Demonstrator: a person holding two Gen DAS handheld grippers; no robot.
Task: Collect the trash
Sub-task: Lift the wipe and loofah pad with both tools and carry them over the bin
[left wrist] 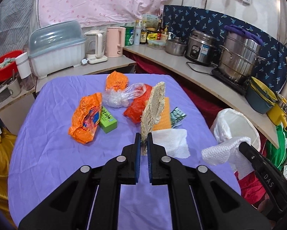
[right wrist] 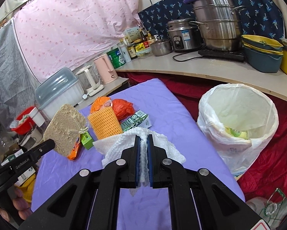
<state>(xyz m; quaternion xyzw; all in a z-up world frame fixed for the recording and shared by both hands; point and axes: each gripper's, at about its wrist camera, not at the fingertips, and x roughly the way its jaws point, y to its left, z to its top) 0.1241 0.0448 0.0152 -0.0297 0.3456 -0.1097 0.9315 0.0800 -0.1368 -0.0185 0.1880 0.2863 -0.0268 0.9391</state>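
Three orange bags (left wrist: 85, 118), two paper towels (left wrist: 172, 143), one bin (right wrist: 239, 115)

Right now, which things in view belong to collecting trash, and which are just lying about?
Job:
- left gripper, shut on the loofah pad
- right gripper, shut on the paper towel
- lined bin
- orange wrapper, green box, clear bag on the purple cloth

Lying about:
- steamer pot
- rice cooker
- pink kettle
- dish rack
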